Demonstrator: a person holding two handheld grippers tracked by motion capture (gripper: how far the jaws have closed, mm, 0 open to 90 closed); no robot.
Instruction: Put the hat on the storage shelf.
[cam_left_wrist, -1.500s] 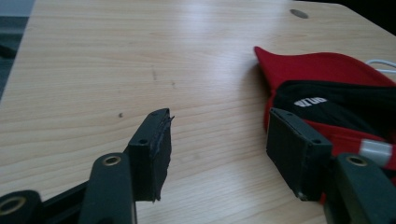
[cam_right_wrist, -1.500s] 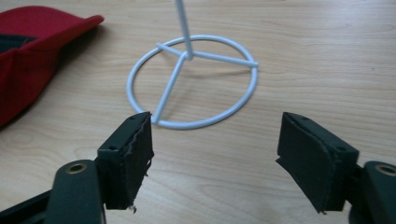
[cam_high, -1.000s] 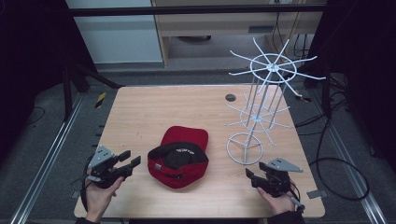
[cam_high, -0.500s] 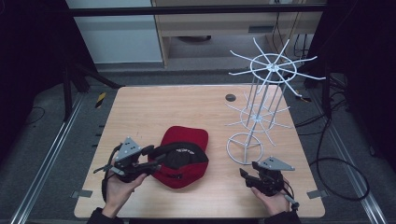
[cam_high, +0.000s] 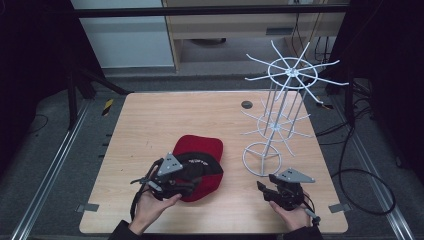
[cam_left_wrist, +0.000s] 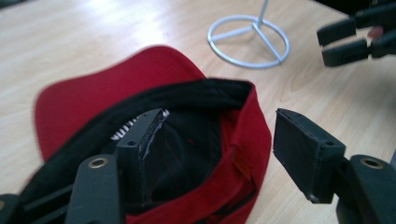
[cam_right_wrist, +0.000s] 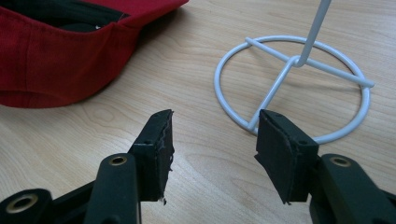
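A red cap (cam_high: 197, 147) with a black lining lies opening-up at the table's front middle. My left gripper (cam_high: 196, 179) is at its near rim. In the left gripper view, one jaw of the left gripper (cam_left_wrist: 219, 130) is inside the cap (cam_left_wrist: 84, 98) and the other outside, straddling the red rim without pressing it. Its jaws have just been opening. My right gripper (cam_high: 261, 189) rests open at the front right. It points at the base ring (cam_right_wrist: 289, 84) of a white wire rack (cam_high: 280, 100), with nothing between the jaws of the right gripper (cam_right_wrist: 212, 126). Those jaws have just been closing a little.
The rack's spokes spread wide over the table's right half. A small dark disc (cam_high: 246, 104) lies near the table's far edge. Black cables (cam_high: 350, 175) trail on the floor at the right. Metal rails run along both sides of the table (cam_high: 150, 115).
My left gripper has moved right from the table's front left to the cap and now straddles its rim, with the jaws wider. The right hand has stayed put.
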